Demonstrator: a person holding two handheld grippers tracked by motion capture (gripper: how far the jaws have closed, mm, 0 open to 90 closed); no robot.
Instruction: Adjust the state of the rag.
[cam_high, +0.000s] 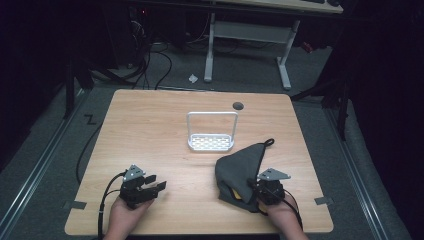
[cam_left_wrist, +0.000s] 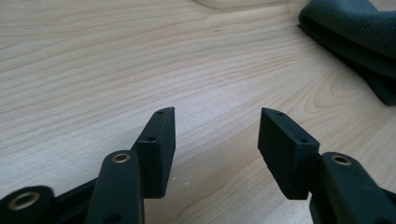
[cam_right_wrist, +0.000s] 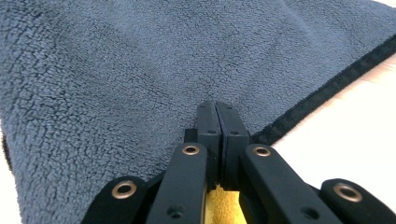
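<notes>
A dark grey fleece towel (cam_high: 240, 165) lies crumpled on the wooden table (cam_high: 150, 130), right of centre, with a hanging loop (cam_high: 270, 142) at its far corner. A yellow patch (cam_high: 235, 194) peeks out at its near edge. My right gripper (cam_high: 251, 187) is at that near edge, its jaws pressed together with the tips resting on the grey towel (cam_right_wrist: 116, 70) beside its dark hem; yellow cloth (cam_right_wrist: 224, 205) shows beneath the right gripper (cam_right_wrist: 217, 109). I see no cloth between the pads. My left gripper (cam_high: 157, 182) hovers open over bare wood at the front left. The left gripper (cam_left_wrist: 217, 135) holds nothing, with the towel (cam_left_wrist: 355, 32) ahead on its right.
A white wire rack (cam_high: 211, 142) with a tall hoop handle stands at the table's middle, just beyond the towel. A round cable hole (cam_high: 238, 105) sits near the far edge. Behind the table are a desk frame (cam_high: 250, 40) and cables on the floor.
</notes>
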